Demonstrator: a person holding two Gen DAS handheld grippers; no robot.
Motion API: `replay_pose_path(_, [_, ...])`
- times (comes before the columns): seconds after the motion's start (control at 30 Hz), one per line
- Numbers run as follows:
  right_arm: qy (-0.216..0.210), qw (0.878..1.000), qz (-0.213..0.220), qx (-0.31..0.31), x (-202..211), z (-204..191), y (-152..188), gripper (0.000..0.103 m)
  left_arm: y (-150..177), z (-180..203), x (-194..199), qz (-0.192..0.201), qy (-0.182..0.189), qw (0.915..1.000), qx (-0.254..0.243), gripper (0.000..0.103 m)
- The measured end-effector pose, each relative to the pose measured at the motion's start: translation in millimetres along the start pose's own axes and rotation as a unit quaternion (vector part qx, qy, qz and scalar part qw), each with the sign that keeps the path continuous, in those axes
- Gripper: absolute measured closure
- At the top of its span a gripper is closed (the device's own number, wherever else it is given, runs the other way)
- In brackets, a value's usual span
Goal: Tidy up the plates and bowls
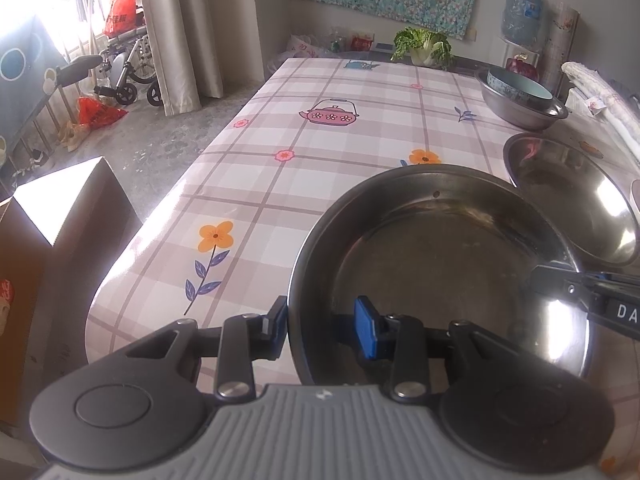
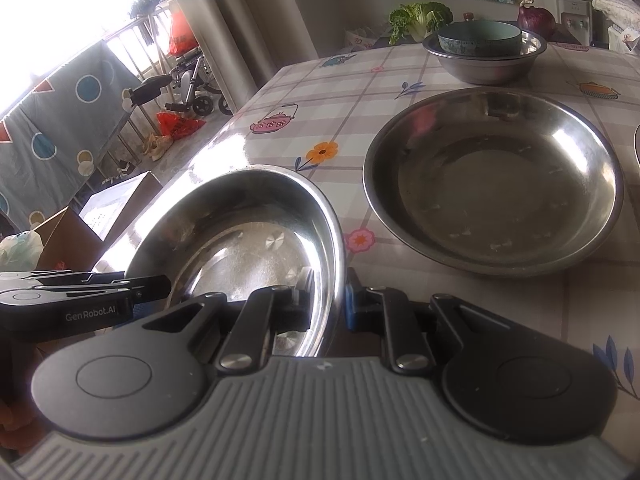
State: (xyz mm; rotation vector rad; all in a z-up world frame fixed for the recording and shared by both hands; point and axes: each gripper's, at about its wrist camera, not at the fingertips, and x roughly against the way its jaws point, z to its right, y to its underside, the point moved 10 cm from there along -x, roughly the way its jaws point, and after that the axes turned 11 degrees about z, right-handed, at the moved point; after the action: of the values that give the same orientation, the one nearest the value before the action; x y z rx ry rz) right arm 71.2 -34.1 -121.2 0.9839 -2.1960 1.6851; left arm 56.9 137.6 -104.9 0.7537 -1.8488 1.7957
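A steel plate is held near the table's front left corner, also in the right wrist view. My left gripper straddles its left rim, one finger outside and one inside, shut on it. My right gripper is shut on its right rim; it shows in the left view. A second, larger steel plate lies on the table to the right. Farther back, a steel bowl holds a teal bowl.
The table has a checked floral cloth. A cabbage and a red onion sit at the far end. A cardboard box stands beside the table's left edge. A wheelchair is by the curtain.
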Motion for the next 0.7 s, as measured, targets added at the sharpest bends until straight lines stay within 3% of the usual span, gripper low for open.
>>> replay_pose_path(0.7, [-0.002, 1.000, 0.014, -0.012, 15.9, 1.6, -5.1, 0.088, -2.3, 5.5, 7.8, 0.009, 0.003, 0.9999, -0.004, 0.067])
